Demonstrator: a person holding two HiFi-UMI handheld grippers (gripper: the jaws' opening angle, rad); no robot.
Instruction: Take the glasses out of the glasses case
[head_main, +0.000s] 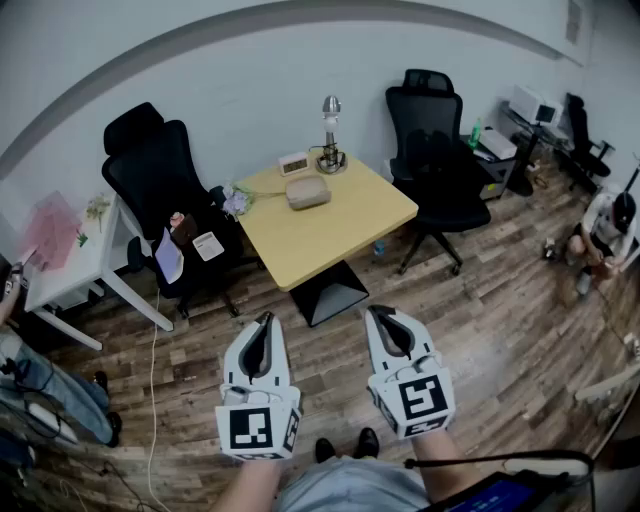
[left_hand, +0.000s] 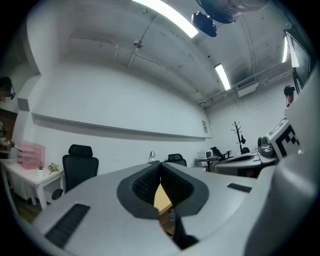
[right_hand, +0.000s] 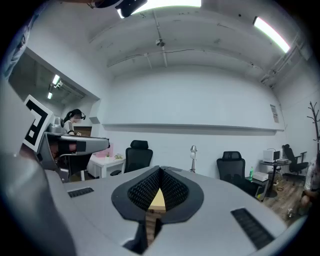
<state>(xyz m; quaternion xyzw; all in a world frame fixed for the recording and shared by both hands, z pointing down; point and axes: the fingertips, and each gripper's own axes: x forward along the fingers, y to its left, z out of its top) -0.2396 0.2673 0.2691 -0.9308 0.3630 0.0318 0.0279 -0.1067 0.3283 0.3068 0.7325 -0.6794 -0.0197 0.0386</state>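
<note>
My left gripper (head_main: 266, 318) and right gripper (head_main: 373, 311) sit level at 6 o'clock, each with its jaws pressed together on nothing. The frame's edge cuts off my forearms. Well ahead at 12 o'clock, the beige glasses case (head_main: 308, 191) lies closed on the yellow table (head_main: 340, 225), its contents hidden. A small clock (head_main: 293, 162) stands just beyond.

Open floor (head_main: 330, 360) to the table (head_main: 330, 232), chairs (head_main: 150, 170) either side, clock (head_main: 293, 162) and lamp (head_main: 331, 128) behind the glasses case (head_main: 308, 191)
</note>
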